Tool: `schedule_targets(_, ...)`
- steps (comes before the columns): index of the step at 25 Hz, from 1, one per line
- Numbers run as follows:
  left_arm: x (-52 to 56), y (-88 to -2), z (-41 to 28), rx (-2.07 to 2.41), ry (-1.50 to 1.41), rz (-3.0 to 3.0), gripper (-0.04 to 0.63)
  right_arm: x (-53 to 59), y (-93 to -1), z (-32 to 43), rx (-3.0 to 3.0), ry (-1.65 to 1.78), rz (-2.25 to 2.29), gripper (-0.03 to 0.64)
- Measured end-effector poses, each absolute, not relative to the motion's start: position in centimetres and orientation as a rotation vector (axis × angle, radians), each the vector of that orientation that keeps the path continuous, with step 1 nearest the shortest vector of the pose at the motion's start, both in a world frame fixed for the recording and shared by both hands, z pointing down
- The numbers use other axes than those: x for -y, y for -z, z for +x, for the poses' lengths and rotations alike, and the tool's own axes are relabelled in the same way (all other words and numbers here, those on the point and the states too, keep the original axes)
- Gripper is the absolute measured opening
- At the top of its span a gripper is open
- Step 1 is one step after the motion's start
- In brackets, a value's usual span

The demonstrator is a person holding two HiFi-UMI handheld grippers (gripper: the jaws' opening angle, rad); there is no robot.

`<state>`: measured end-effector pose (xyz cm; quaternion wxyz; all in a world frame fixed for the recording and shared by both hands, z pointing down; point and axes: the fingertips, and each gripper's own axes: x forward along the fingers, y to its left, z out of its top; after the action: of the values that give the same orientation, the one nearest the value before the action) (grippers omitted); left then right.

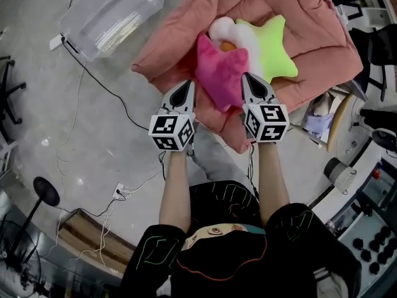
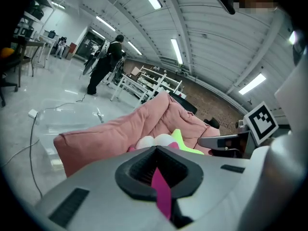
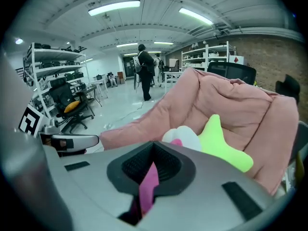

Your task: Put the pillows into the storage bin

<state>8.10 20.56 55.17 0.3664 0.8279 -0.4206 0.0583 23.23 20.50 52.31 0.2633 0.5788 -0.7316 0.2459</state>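
A magenta star pillow (image 1: 220, 70) hangs between my two grippers over a big salmon-pink cushion (image 1: 298, 17). My left gripper (image 1: 185, 93) is shut on the pillow's left edge, and a strip of magenta fabric (image 2: 161, 192) shows pinched in its jaws. At the pillow's right edge my right gripper (image 1: 250, 85) is shut as well, with magenta fabric (image 3: 148, 186) between its jaws. Behind it on the cushion lie a white fried-egg pillow (image 1: 234, 31) and a lime-green star pillow (image 1: 274, 47). The clear plastic storage bin (image 1: 115, 12) stands on the floor at the far left.
Cables (image 1: 93, 79) and a power strip (image 1: 119, 191) lie on the grey floor. A black chair (image 1: 7, 95) and a round stand base (image 1: 46, 191) are at the left, with clutter and equipment (image 1: 366, 185) at the right. A person (image 2: 103, 64) stands far off by shelving.
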Motion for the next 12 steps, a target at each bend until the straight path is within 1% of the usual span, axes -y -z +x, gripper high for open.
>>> schedule_targets(6,-20.1,-59.0,11.7,1.043,-0.203,2.079,-0.001,-19.0,-55.6,26.1,1.935,-0.712,1.548,0.005)
schedule_targets(8,-20.1,-60.4,12.8,1.024,-0.227,2.059,0.051,-18.5,-56.7,26.7,1.931,-0.738,1.531,0.047)
schedule_targets(10,-20.1,-61.9,13.7,1.001,-0.251,2.036,0.121,-18.0,-57.8,27.2,1.93,-0.765,1.51,0.091)
schedule_targets(12,-20.2,-63.4,14.6,0.969,-0.267,2.002,0.192,-17.4,-58.8,27.5,1.932,-0.787,1.491,0.119)
